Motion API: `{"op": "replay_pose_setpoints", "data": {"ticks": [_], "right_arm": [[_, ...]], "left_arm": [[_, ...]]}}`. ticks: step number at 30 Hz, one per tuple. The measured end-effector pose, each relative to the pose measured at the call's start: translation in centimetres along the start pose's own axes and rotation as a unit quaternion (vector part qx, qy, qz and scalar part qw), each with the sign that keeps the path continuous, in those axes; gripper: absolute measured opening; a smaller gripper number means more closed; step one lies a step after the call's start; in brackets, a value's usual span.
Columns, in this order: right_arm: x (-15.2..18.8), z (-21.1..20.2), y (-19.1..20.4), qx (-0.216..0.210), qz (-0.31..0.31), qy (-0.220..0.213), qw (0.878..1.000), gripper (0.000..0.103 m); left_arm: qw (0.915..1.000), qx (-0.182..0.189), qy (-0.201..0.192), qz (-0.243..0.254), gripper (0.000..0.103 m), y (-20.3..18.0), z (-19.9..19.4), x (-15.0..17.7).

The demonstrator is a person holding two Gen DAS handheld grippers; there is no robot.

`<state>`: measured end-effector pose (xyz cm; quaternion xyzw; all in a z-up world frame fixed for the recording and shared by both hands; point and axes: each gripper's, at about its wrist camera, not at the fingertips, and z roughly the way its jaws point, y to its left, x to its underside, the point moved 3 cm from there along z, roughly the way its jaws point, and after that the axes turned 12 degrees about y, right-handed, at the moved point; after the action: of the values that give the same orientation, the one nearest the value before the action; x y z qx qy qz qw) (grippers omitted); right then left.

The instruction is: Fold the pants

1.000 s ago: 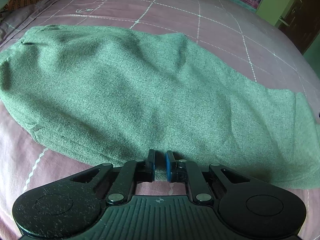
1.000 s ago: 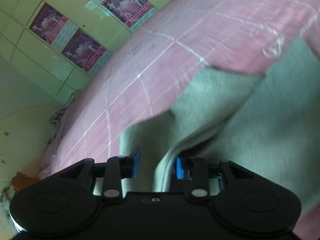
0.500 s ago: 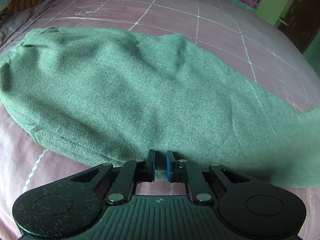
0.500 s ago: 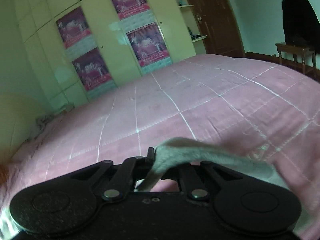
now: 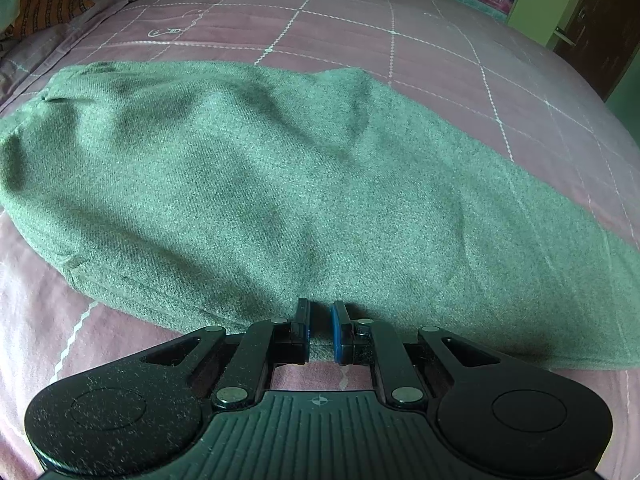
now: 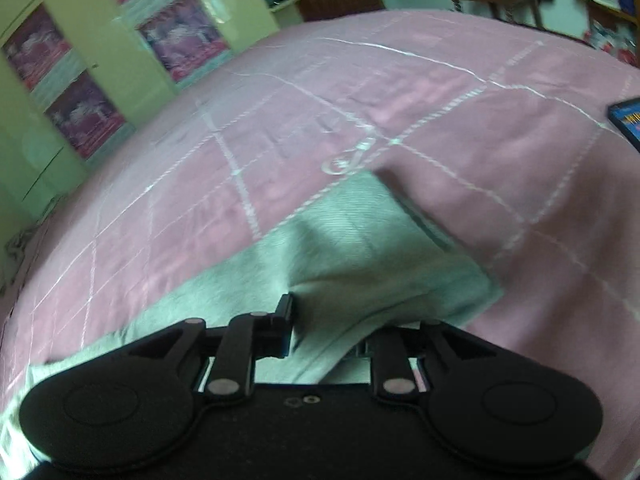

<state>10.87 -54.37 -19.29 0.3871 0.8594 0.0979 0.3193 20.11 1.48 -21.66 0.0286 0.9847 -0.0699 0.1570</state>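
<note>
Green pants (image 5: 280, 184) lie folded lengthwise across the pink bed, waist at the far left, legs running off to the right. My left gripper (image 5: 320, 328) is shut on the near edge of the pants at mid-length. In the right wrist view my right gripper (image 6: 320, 328) is shut on the hem end of the pants (image 6: 360, 264), which drapes over the right finger and hides it. The cloth hangs from the jaws down onto the bed.
The pink quilted bedspread (image 5: 400, 52) with white grid stitching covers the bed. A patterned pillow (image 5: 44, 0) sits at the far left corner. Green cupboards with posters (image 6: 80, 92) stand behind. A dark blue flat object (image 6: 628, 120) lies at the bed's right edge.
My right gripper closed on the pants hem, lifted it and swung over the bed; the leg end has risen out of the left wrist view. My left gripper stayed put.
</note>
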Motion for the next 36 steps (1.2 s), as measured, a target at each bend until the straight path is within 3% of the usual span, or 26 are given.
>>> {"op": "replay_pose_setpoints", "data": {"ticks": [5,8,10,14,17,19,20,22,25,30,36], "right_arm": [[-1.2,-0.6,-0.7,0.005,0.000,-0.022,1.000,0.008],[-2.4,-1.8,1.5,0.002,-0.074,-0.058,0.996,0.008],[-2.5,-1.9,2.2,0.026,-0.109,-0.067,0.991,0.008],[-1.4,0.4,-0.9,0.092,-0.073,-0.013,0.993,0.017],[-1.0,-0.7,-2.5,0.114,-0.047,-0.037,0.992,0.034],[-1.3,-2.1,-2.9,0.157,-0.039,-0.068,0.984,0.035],[-1.5,-2.9,-3.3,0.154,-0.030,-0.077,0.985,0.035],[-1.5,-4.0,-2.9,0.095,-0.008,-0.077,0.992,0.035],[0.1,-3.9,-0.4,0.035,-0.044,-0.035,0.998,0.037],[2.6,-2.0,-1.0,0.013,0.004,0.014,1.000,0.038],[2.7,-2.4,2.8,0.004,-0.068,0.007,0.998,0.039]], "left_arm": [[0.9999,-0.008,-0.002,0.008,0.011,-0.2,0.0,0.1],[0.9999,-0.011,-0.004,0.008,0.011,-0.3,-0.1,0.2],[0.9998,-0.014,-0.007,0.009,0.011,-0.3,-0.1,0.3],[0.9997,-0.017,-0.008,0.014,0.011,-0.4,-0.1,0.3],[0.9997,-0.017,-0.007,0.015,0.011,-0.4,-0.1,0.3],[0.9997,-0.017,-0.007,0.013,0.011,-0.5,-0.2,0.3],[0.9997,-0.020,-0.009,0.015,0.011,-0.6,-0.3,0.4],[0.9994,-0.027,-0.014,0.015,0.011,-1.0,-0.6,0.4],[0.9997,-0.009,-0.019,0.010,0.011,-1.8,-1.3,0.6],[0.9990,0.006,-0.021,0.038,0.011,-4.0,-1.5,1.1],[0.9974,-0.027,-0.020,0.064,0.013,-5.7,0.4,1.0]]}}
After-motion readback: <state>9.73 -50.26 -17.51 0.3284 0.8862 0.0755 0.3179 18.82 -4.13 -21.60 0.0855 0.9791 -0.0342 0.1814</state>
